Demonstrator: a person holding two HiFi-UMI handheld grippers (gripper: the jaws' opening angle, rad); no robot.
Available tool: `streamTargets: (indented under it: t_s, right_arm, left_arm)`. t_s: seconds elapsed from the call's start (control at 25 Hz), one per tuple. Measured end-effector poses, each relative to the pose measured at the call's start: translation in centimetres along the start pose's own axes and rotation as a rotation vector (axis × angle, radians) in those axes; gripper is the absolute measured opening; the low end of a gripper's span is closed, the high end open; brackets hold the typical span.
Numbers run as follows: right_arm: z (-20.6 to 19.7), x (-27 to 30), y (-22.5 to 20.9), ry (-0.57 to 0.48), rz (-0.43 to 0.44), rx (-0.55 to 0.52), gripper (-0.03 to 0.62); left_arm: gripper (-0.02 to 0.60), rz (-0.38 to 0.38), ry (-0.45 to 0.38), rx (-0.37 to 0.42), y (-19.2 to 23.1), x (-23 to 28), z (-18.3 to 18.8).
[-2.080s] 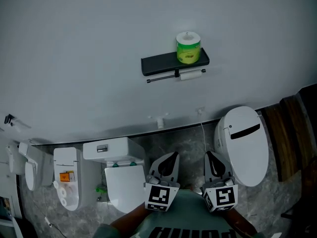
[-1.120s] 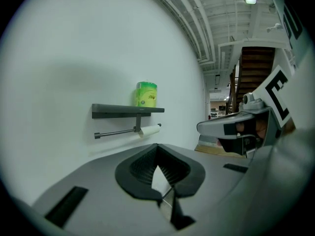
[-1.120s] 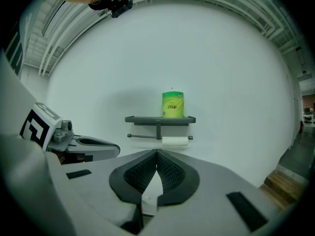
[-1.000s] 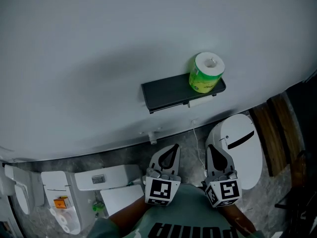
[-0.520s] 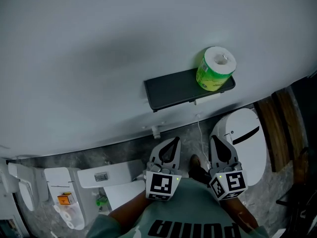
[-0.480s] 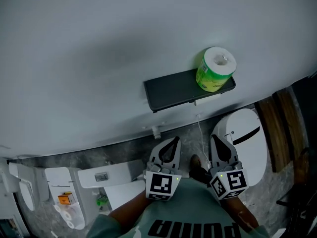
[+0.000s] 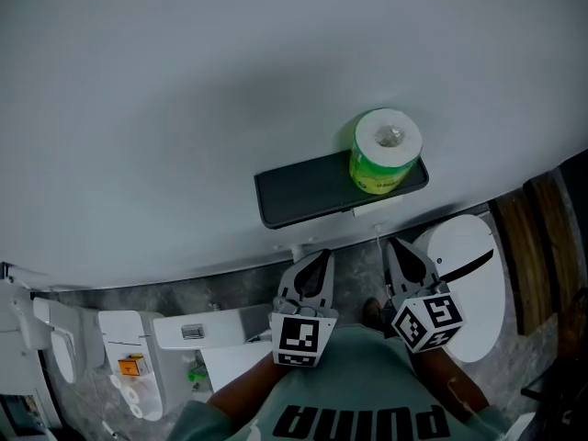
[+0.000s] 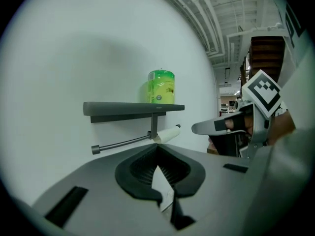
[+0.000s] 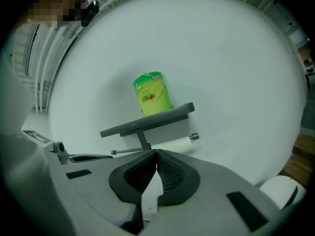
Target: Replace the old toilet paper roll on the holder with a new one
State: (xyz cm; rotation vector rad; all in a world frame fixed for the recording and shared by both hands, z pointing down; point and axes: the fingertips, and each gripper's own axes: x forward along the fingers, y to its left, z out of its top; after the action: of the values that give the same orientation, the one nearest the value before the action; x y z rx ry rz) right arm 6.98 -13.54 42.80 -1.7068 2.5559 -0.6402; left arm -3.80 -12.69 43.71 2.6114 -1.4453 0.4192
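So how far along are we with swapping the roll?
Nothing done yet. The thin old roll sits on the bar under the shelf; the new roll stands on top. Nothing in hand: left gripper and right gripper are empty, jaws together, short of both. Left: pull the old roll, fit the new one.

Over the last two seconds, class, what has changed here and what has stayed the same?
The person has stepped nearer the shelf, which looks bigger in the head view. The right tongs have rolled, tilting their marker cube. Nothing gripped or released: they and the left tongs stay shut, empty; the green roll stays on the shelf, the old roll on its bar.
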Motion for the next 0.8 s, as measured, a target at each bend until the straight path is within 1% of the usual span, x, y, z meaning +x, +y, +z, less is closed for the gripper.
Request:
streamTargets:
  t_s: [0.2, 0.28, 0.36, 0.44, 0.52, 0.72, 0.8]
  right_arm:
    - [0.0, 1.7, -1.1, 0.036, 0.107, 0.125, 0.011]
    - [0.0, 2.3, -1.5, 0.046, 0.139, 0.171, 0.028]
    - [-0.2, 2.8, -1.8, 0.059, 0.172, 0.222, 0.074]
    - [-0.4, 3.4, -2.1, 0.071, 0.202, 0.276, 0.097]
    - [-0.6, 4.0, -2.3, 0.079, 0.232, 0.341, 0.138]
    - [-1.0, 5.6, -3.2, 0.091, 0.297, 0.584, 0.232]
    - [-1.0, 6.1, -3.4, 0.087, 0.315, 0.662, 0.249]
  left_arm:
    - [0.005, 0.044, 0.02, -0.001, -0.1, 1.2, 0.2]
    - [0.005, 0.061, 0.027, -0.002, -0.1, 1.7, 0.2]
    - [0.005, 0.077, 0.034, -0.005, -0.1, 2.0, 0.1]
    - [0.005, 0.092, 0.039, -0.006, 0.0, 2.4, 0.0]
    - [0.005, 0.106, 0.044, -0.004, 0.2, 2.6, 0.0]
    - [0.005, 0.131, 0.057, -0.001, 0.5, 2.9, -0.1]
    - [0.005, 0.138, 0.062, -0.001, 0.6, 3.0, -0.2]
